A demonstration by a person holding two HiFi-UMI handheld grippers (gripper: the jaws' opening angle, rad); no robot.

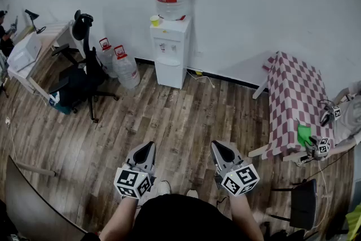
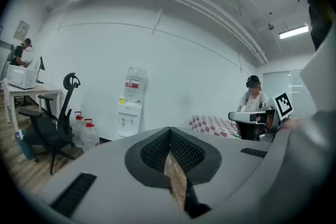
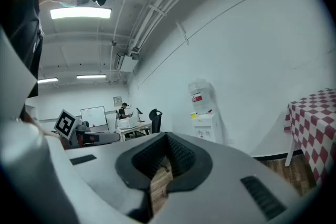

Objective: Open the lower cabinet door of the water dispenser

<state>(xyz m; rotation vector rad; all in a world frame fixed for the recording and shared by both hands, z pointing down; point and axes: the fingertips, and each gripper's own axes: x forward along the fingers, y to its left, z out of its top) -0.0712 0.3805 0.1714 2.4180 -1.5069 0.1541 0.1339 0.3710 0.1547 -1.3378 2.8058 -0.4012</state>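
My left gripper and right gripper are both squeezed closed on nothing. The white water dispenser and its lower cabinet door sit at the far wall, well apart from them, across the wood-plank floor. Clear red-capped jugs and a black office chair stand left of it.

One left tool and one right tool; ahead of them, one water dispenser, three water jugs, one office chair and one checked worktop.

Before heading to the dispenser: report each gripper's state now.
Left gripper: closed, holding nothing.
Right gripper: closed, holding nothing.
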